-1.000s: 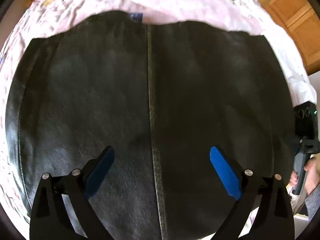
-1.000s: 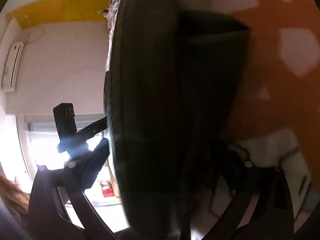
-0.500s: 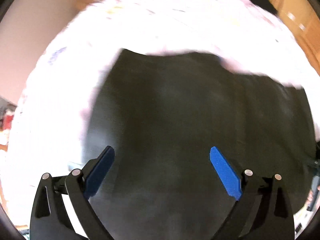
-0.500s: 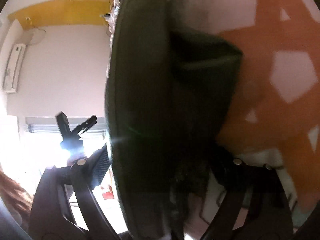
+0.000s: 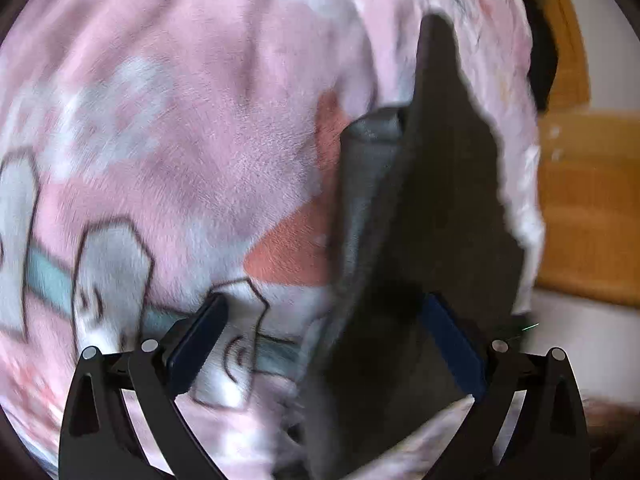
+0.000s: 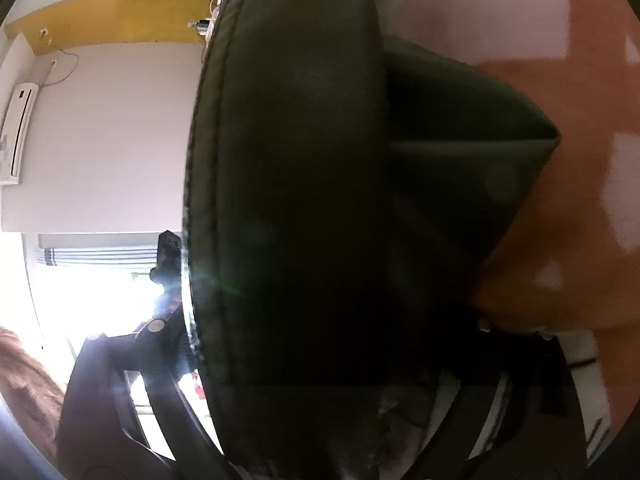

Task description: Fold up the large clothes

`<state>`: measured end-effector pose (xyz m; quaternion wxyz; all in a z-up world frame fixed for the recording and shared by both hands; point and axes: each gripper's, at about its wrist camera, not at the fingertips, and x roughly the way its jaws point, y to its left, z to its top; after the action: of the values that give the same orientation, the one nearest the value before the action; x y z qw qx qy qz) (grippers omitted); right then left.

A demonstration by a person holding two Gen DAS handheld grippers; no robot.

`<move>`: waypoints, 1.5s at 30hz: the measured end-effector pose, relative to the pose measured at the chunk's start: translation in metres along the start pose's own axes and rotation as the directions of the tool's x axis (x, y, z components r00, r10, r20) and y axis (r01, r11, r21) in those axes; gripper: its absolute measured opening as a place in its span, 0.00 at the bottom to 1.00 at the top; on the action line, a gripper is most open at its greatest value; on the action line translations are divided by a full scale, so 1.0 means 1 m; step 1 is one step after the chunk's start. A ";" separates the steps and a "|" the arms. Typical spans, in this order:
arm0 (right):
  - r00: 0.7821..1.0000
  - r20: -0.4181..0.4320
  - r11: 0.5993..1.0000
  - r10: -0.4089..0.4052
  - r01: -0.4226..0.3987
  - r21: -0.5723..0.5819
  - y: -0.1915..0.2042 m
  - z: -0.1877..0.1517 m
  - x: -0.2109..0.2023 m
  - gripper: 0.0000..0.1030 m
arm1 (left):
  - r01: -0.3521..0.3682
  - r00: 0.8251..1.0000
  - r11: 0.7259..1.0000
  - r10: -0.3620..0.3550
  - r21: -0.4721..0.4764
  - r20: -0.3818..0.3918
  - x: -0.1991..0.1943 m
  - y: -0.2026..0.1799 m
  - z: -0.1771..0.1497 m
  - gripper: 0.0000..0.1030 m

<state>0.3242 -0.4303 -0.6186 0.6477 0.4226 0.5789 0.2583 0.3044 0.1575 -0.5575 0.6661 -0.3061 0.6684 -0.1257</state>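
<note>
A large black leather garment (image 5: 432, 216) lies on a pink patterned blanket (image 5: 180, 140). In the left wrist view its edge runs up the right half of the picture. My left gripper (image 5: 324, 336) is open, its blue pads spread, low over the blanket with the garment's edge between the fingers. In the right wrist view the same garment (image 6: 296, 200) fills the middle, seen edge-on, with a folded part to the right. My right gripper (image 6: 320, 360) has its fingers on either side of the garment; the fabric hides the fingertips.
A wooden headboard or cabinet (image 5: 580, 208) stands at the right in the left wrist view. The right wrist view shows a white wall, an air conditioner (image 6: 16, 112), a bright window (image 6: 92, 292) and my other gripper (image 6: 166, 256) beyond the garment.
My left gripper has swung left and down, from above the spread garment to its left edge close to the blanket. The right gripper has kept its hold, shifting only slightly.
</note>
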 end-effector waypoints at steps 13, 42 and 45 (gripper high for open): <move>0.986 -0.088 0.989 -0.141 0.136 -0.060 0.030 0.013 0.058 0.95 | -0.018 0.983 0.977 0.056 0.211 -0.173 0.069 -0.062 -0.004 0.93; 0.991 -0.003 0.983 -0.134 0.133 -0.130 0.183 0.003 0.102 0.14 | 0.007 0.999 0.949 -0.021 0.314 0.042 -0.009 -0.159 -0.048 0.16; 0.993 -0.007 0.982 -0.114 0.111 -0.151 0.225 0.009 0.113 0.13 | 0.056 0.995 0.945 -0.080 0.323 0.060 -0.045 -0.160 -0.056 0.16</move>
<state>0.3904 -0.2246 -0.4884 0.6866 0.3372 0.5860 0.2675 0.2857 0.0452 -0.4247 0.7258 -0.2210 0.6038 -0.2445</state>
